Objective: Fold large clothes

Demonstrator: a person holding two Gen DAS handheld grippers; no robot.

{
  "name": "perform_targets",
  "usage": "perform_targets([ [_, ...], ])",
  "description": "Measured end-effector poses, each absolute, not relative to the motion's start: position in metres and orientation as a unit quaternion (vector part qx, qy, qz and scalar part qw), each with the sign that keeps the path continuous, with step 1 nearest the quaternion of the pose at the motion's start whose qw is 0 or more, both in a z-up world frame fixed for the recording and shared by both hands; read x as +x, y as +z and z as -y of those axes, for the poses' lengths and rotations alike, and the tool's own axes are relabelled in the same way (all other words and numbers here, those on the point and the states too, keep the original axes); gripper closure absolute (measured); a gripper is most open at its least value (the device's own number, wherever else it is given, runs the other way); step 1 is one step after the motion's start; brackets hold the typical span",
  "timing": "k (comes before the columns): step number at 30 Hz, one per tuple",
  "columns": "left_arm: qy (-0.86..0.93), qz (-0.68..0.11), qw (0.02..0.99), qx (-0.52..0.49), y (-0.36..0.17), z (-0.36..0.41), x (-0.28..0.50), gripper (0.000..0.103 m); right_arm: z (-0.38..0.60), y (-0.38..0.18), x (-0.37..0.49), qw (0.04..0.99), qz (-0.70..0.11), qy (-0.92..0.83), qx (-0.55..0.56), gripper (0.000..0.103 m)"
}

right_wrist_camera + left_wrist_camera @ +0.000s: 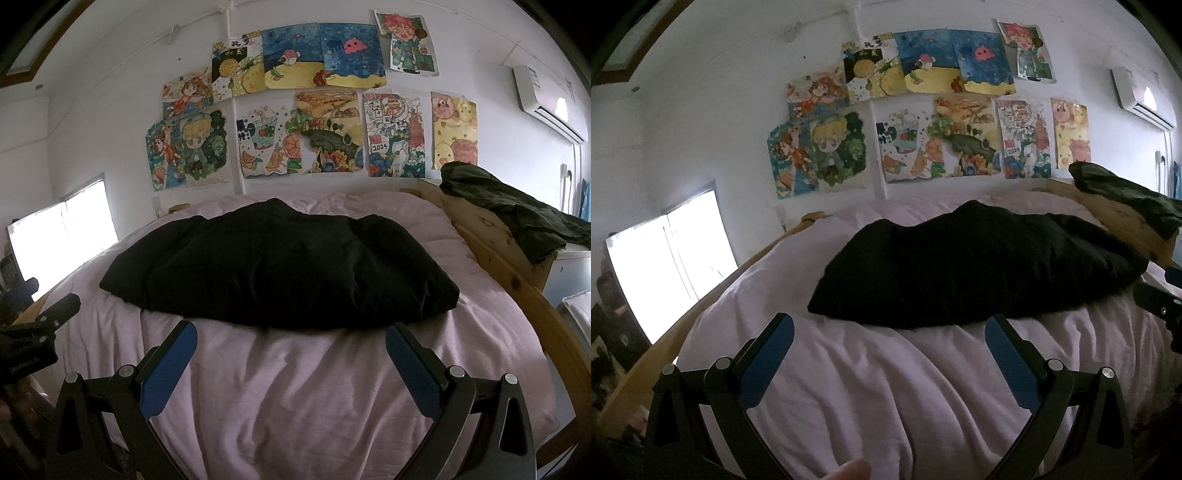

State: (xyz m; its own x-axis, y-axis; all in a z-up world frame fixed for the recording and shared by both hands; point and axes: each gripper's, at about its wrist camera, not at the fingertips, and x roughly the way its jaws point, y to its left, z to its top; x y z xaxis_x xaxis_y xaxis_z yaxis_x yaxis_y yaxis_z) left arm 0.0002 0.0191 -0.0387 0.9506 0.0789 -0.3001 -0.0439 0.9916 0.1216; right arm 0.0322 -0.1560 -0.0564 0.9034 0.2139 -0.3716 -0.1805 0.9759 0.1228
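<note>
A large black garment (975, 266) lies bunched on the pink bed sheet (886, 387), also in the right wrist view (280, 266). My left gripper (889, 332) is open and empty, its blue pads just short of the garment's near edge. My right gripper (291, 332) is open and empty, also just in front of the near edge. The right gripper's body shows at the right edge of the left view (1160, 302); the left gripper shows at the left edge of the right view (40, 325).
The sheet also shows in the right view (295, 406). A wooden bed frame (517, 266) runs along the right with a dark green garment (517, 210) draped on it. Drawings (295, 110) cover the wall behind. A bright window (668, 258) is at left.
</note>
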Motion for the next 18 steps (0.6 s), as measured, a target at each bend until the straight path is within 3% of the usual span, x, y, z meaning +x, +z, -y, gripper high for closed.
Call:
perform_targets([
  [18,0.029,-0.15,0.987,0.055,-0.0328,-0.0234,-0.0034,0.001,0.1552,-0.0557,0.032,0.975,-0.196,0.101,0.043,0.0],
])
